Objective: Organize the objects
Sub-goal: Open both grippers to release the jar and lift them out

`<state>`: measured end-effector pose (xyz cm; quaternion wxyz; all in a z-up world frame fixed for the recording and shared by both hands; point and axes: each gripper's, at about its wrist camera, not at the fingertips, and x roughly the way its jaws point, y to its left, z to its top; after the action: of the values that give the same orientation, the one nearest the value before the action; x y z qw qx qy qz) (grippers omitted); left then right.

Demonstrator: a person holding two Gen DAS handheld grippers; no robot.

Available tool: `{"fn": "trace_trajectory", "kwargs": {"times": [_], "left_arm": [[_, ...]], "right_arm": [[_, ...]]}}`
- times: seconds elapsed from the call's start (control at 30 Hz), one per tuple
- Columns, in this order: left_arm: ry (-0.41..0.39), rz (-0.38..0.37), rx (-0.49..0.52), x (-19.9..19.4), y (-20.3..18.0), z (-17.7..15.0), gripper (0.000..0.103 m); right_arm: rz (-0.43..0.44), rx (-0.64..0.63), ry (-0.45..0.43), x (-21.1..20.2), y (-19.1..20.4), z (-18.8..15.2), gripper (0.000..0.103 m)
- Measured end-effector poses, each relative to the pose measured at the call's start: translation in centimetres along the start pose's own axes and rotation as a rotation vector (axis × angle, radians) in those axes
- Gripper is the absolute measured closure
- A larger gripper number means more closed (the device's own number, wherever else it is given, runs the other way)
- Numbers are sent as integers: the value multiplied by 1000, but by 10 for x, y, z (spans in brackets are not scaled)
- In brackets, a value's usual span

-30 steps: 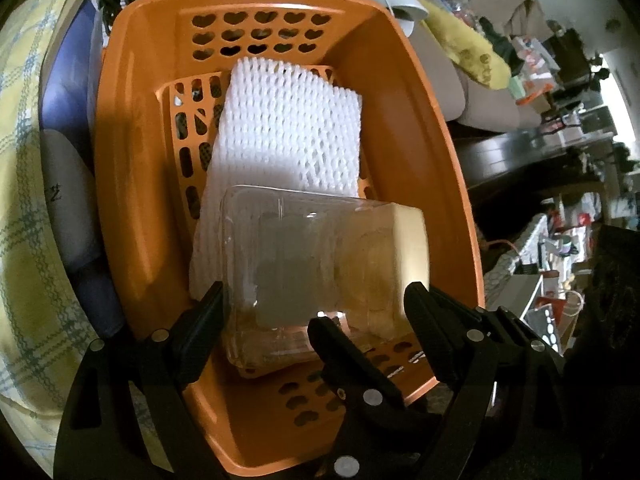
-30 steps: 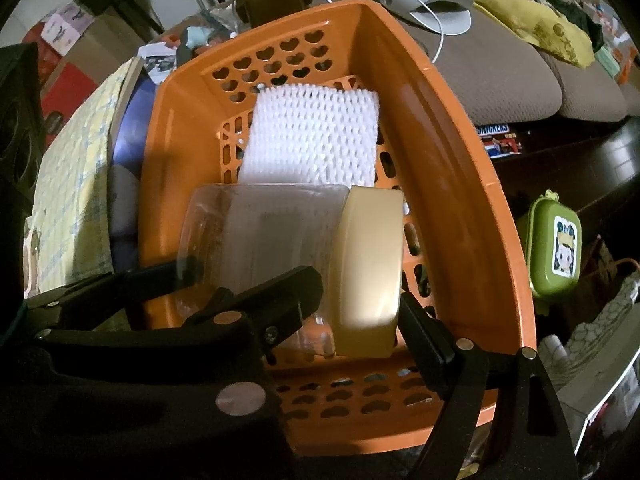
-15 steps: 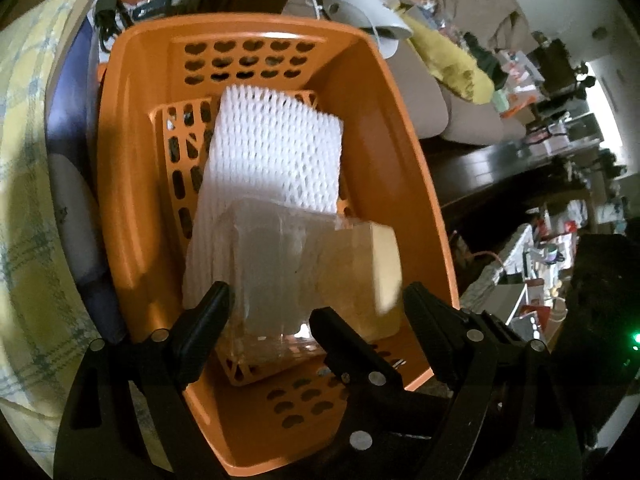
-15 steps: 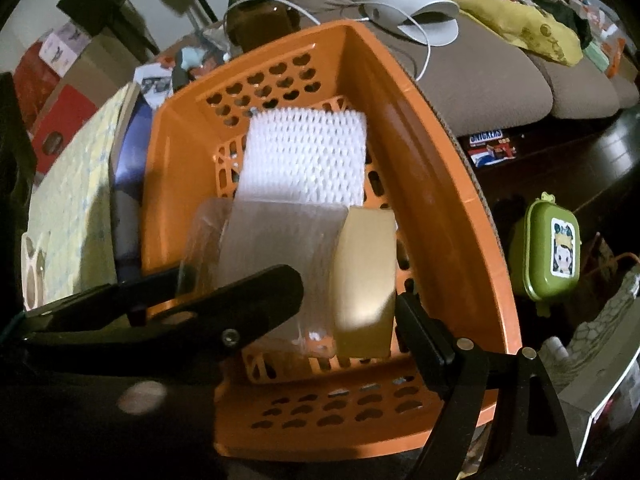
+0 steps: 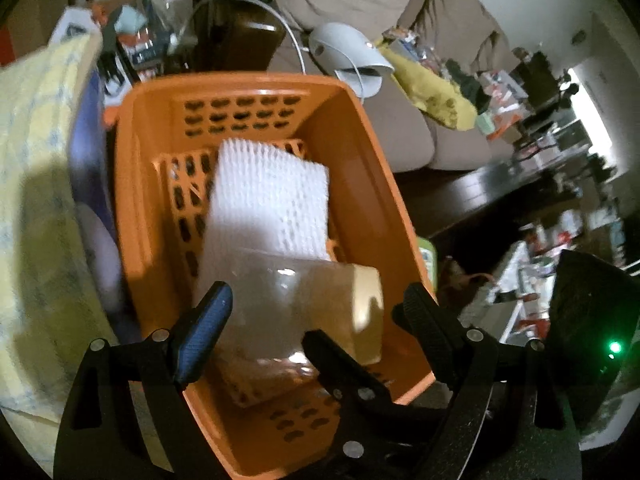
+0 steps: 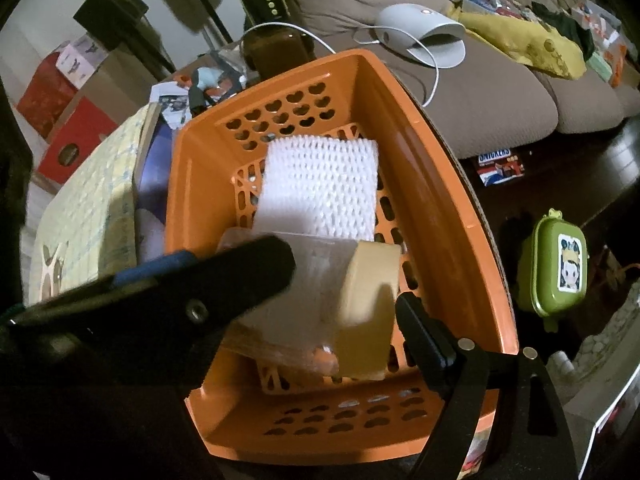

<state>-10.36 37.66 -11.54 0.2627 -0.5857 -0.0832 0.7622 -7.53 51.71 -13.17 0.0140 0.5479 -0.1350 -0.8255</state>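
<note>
An orange plastic basket [image 5: 372, 184] [image 6: 448, 208] holds a white foam net [image 5: 272, 200] [image 6: 320, 188]. On the net's near end lies a clear plastic container [image 5: 276, 304] [image 6: 316, 280] with a pale yellow lid [image 5: 366, 312] [image 6: 368, 320]. My left gripper [image 5: 316, 304] hangs open above the container, its fingers apart from the container's sides. My right gripper [image 6: 346, 280] is open over the same end, its right finger beside the lid. The two grippers overlap. A black finger [image 5: 332, 368] of the right one crosses the left wrist view. A blue-padded finger [image 6: 160, 270] of the left one shows in the right wrist view.
A yellow checked cloth [image 5: 36, 200] [image 6: 88, 208] lies against the basket's left side. Behind is a brown sofa [image 6: 500, 96] with a white device and cable [image 6: 424, 36]. A green lunch box [image 6: 556, 264] sits on the dark floor at the right.
The left wrist view has drawn up and back, so the basket looks smaller and more of the room shows. The container stays lying in the basket. Both grippers remain open.
</note>
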Motion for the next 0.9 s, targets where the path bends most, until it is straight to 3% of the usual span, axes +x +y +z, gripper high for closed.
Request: {"fn": "trace_trajectory", "kwargs": {"times": [0.2, 0.43, 0.77, 0.87, 0.9], "left_arm": [[-30, 30, 9, -9, 1, 6, 18], [-70, 128, 31, -17, 8, 8, 18], [-102, 163, 18, -40, 27, 3, 18], [-130, 186, 28, -53, 33, -1, 18], [-144, 199, 36, -59, 35, -4, 18]], "right_arm": [[-7, -19, -19, -2, 5, 1, 17], [-33, -32, -44, -4, 8, 2, 17], [-38, -22, -38, -3, 4, 1, 17], [-43, -6, -30, -2, 0, 1, 22], [-40, -2, -28, -1, -1, 1, 28]]}}
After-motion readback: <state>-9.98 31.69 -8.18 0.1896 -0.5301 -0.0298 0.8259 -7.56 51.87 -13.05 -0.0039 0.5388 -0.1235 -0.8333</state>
